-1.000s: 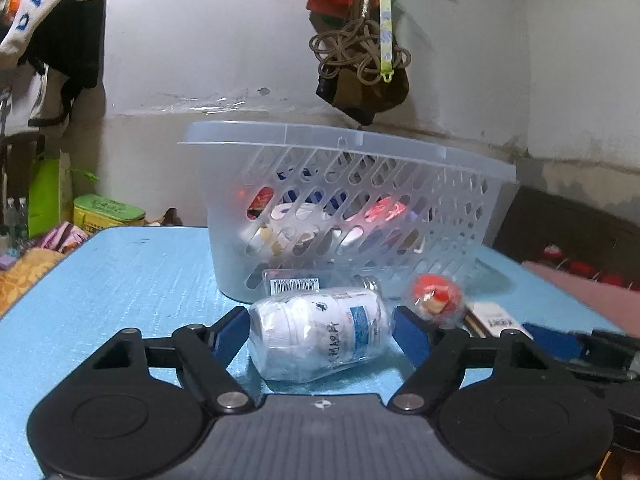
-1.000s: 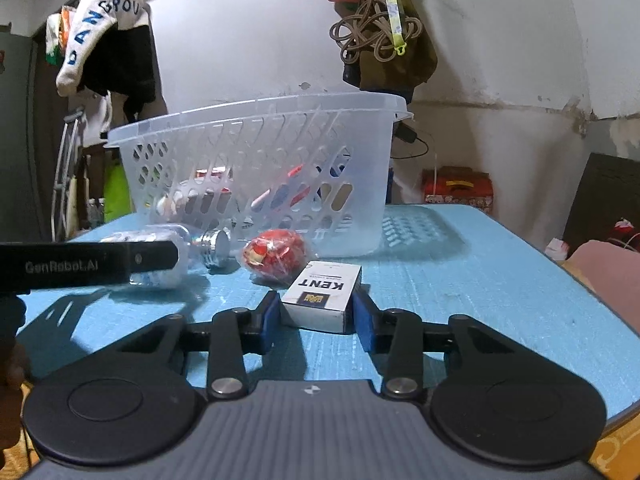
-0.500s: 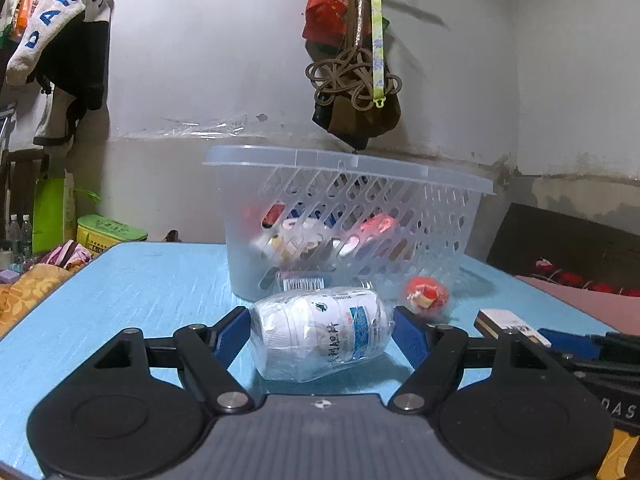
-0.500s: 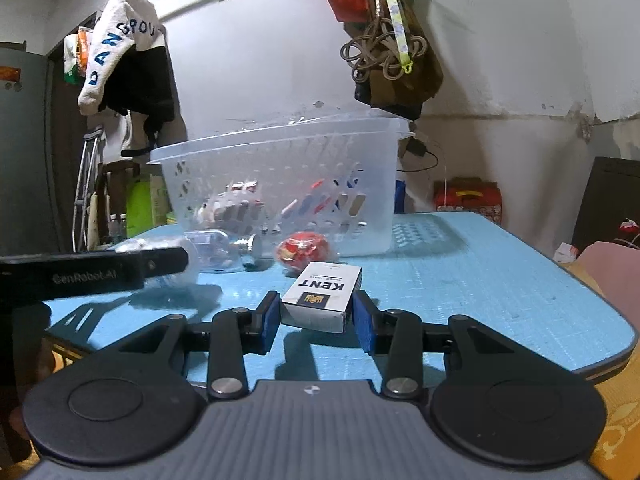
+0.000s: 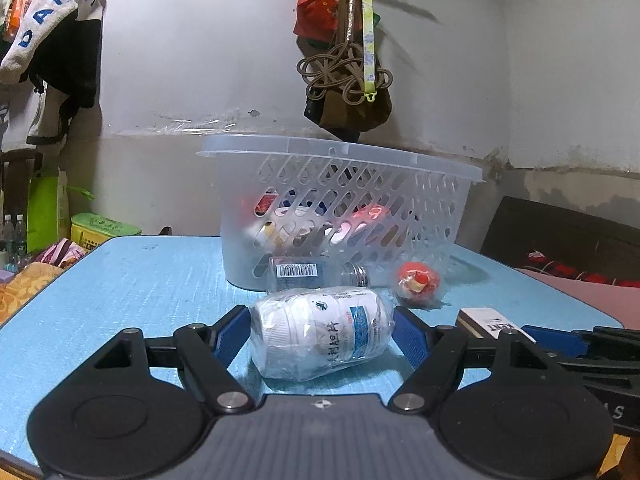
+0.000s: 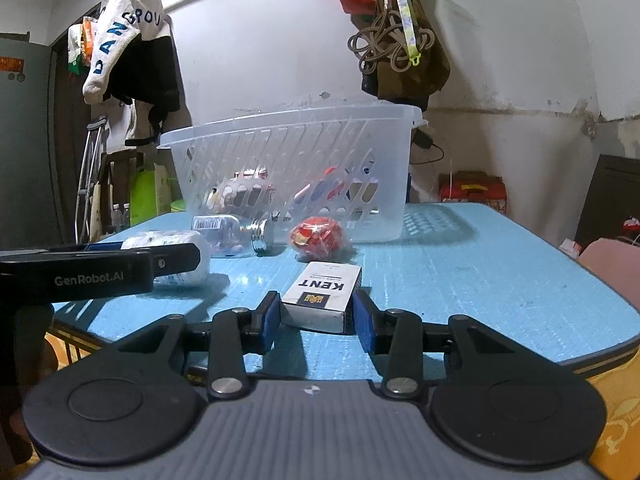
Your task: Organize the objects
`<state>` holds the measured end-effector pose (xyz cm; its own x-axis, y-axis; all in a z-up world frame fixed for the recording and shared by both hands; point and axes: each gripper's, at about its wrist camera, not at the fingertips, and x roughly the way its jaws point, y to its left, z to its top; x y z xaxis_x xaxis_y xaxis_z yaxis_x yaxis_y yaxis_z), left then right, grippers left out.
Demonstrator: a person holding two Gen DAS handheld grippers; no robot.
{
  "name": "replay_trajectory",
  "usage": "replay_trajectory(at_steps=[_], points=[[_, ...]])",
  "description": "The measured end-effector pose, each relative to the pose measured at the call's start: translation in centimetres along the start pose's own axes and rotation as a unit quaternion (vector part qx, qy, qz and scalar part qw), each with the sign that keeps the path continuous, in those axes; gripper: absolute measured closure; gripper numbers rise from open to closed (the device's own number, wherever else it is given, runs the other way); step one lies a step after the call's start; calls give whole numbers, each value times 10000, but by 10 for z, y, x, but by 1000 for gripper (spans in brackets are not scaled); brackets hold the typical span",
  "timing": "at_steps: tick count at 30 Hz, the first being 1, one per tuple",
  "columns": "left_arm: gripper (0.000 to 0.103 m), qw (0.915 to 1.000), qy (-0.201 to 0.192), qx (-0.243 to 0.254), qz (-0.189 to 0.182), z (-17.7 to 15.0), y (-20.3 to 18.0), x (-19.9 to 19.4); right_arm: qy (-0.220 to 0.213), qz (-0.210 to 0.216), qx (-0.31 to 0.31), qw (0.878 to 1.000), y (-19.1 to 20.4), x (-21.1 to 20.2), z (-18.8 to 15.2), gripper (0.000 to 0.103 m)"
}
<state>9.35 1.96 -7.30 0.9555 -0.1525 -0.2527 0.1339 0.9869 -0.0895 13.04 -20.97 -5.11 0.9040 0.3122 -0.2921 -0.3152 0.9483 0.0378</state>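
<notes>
1. Left tool (image 5: 322, 330) grasps a white plastic pill bottle in a clear wrapper (image 5: 320, 336), blue pads pressed on both ends. The bottle lies on its side, long axis across the frame, cap end toward the left, at lower centre of the left wrist view.
2. Right tool (image 6: 316, 316) is clenched on a white KENT cigarette carton (image 6: 322, 296). The carton lies flat, long axis running away from the camera, at centre of the right wrist view near the front edge of the bench.
3. Clear glass bottle with a barcode label and silver screw cap (image 5: 316, 274) lies on its side just behind the pill bottle, cap toward the right, close against the basket.
4. Red round item in a clear wrapper (image 5: 416, 282) sits right of that cap.
5. Translucent perforated plastic basket (image 5: 340, 152) stands at frame centre; red, white and blue packets show through its slots, too blurred to identify.
6. Light blue textured bench (image 5: 140, 280) carries everything.
7. Room: grey-white wall; brown bag with coiled cord (image 5: 348, 92) hanging above the basket; white and black garment (image 5: 52, 28) at upper left.
</notes>
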Motion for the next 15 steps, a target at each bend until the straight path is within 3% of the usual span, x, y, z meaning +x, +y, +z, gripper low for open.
replay_trajectory(at_steps=[7, 10, 12, 15], points=[[18, 9997, -66, 210, 67, -5, -6, -3, -43, -85, -101, 9999, 6, 2, -2, 51], [11, 9997, -54, 231, 46, -9, -8, 0, -65, -138, -195, 9997, 10, 5, -3, 42], [11, 9995, -65, 284, 155, -12, -10, 1, -88, -202, -186, 9996, 9, 6, -3, 27], [5, 9992, -57, 289, 269, -15, -10, 4, -159, -283, -175, 9993, 8, 5, -6, 21]])
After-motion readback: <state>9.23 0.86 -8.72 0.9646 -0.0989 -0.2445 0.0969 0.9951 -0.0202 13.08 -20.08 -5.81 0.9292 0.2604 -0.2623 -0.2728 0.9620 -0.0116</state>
